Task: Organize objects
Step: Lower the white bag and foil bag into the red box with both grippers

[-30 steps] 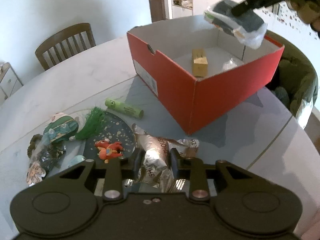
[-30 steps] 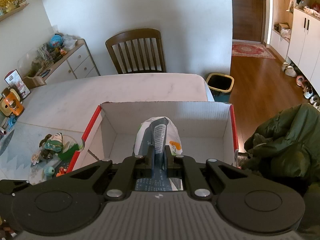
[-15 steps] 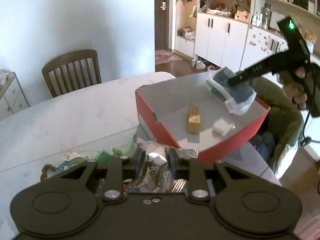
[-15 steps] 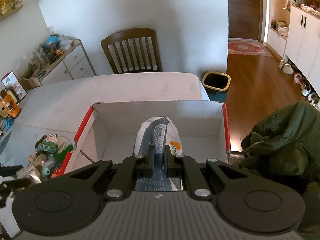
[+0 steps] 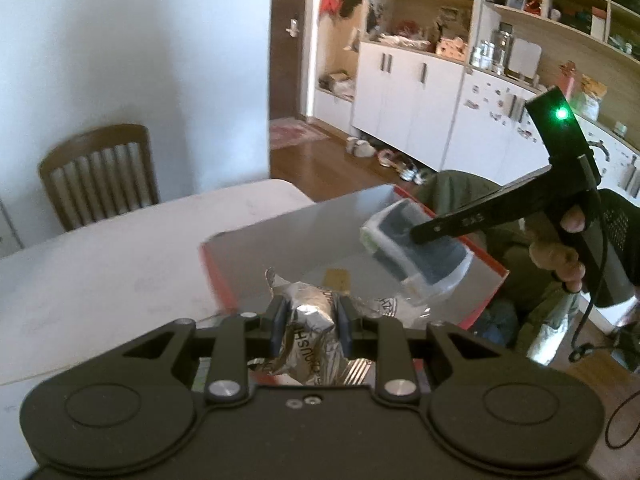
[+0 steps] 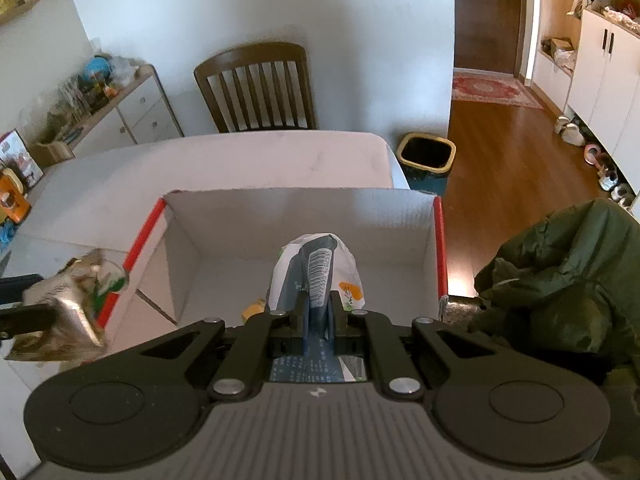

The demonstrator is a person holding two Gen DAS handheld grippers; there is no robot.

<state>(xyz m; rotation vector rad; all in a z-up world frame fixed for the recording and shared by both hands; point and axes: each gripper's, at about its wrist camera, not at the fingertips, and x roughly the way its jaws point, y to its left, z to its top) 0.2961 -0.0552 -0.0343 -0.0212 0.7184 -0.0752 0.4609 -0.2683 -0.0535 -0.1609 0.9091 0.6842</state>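
My left gripper (image 5: 311, 318) is shut on a crumpled silver foil snack bag (image 5: 310, 328), lifted at the near left side of the red cardboard box (image 5: 486, 308). The same foil bag (image 6: 66, 316) shows at the left edge of the right wrist view, beside the box's left wall (image 6: 140, 240). My right gripper (image 6: 318, 312) is shut on a grey and white plastic packet (image 6: 316, 268) held above the open box. From the left wrist view that packet (image 5: 416, 252) hangs over the box in the right gripper (image 5: 414, 236). A small yellow carton (image 5: 337, 279) lies inside the box.
A white round table (image 5: 100, 264) carries the box. A wooden chair (image 6: 256, 84) stands beyond the table, a bin (image 6: 426, 156) on the floor beside it. A dark green jacket (image 6: 560, 272) lies right of the box. A person's hand (image 5: 560, 256) holds the right gripper handle.
My left gripper has lifted the foil bag off the table and carried it up toward the box's left side. The right gripper holds the packet over the box, hardly moved.
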